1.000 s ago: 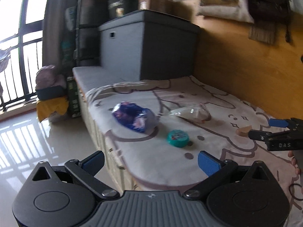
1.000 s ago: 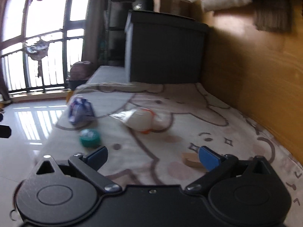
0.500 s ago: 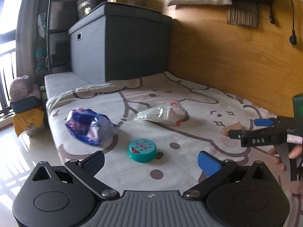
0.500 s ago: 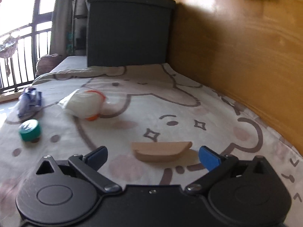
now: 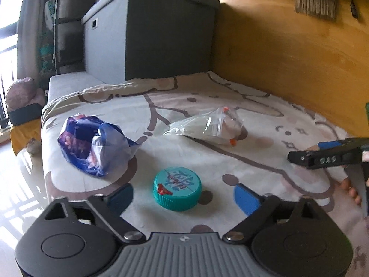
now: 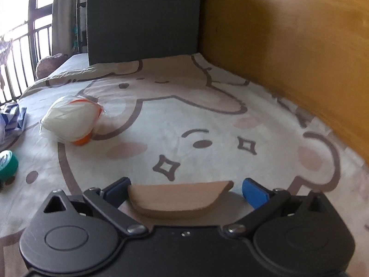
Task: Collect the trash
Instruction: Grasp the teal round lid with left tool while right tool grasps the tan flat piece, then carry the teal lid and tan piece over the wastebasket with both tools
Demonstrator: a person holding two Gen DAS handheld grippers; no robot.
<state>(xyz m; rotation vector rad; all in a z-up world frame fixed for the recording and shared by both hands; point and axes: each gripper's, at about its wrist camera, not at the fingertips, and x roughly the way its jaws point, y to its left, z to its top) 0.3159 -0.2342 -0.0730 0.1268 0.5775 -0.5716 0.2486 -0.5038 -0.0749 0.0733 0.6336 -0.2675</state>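
- Moved in closer over the last second: left gripper [image 5: 182,192] now low over the bed [image 5: 265,173], with the teal cap [image 5: 177,191] grown from a small spot ahead into something lying right between the blue fingers [image 5: 245,198].
- Right gripper [image 6: 185,190] likewise advanced; tan wooden piece [image 6: 181,199], half a second ago ahead of the tips, now sitting between them.
- Counted on the bed: four pieces of trash — one teal cap, one crumpled blue-purple bag [image 5: 94,145], one clear zip bag [image 5: 207,128] with orange trim, one tan wooden piece.
- Two grippers, two blue fingers each; one dark storage box [image 5: 150,34] at the far end of the bed.
- Relative to the teal cap: blue-purple bag just beyond and left, zip bag farther beyond and right, right gripper [image 5: 322,157] well off to the right near the wooden wall.
- Left fingers spread wide, nothing held; cap sits in the gap, apart from both fingers.
- Right fingers [image 6: 254,194] spread wide too, nothing clamped; wooden piece's left end at or against the left finger, cannot tell if touching; right end just short of the right finger.
- From the right wrist view: zip bag [image 6: 71,121] well ahead and left of the wooden piece, teal cap [image 6: 8,164] at the far left edge.
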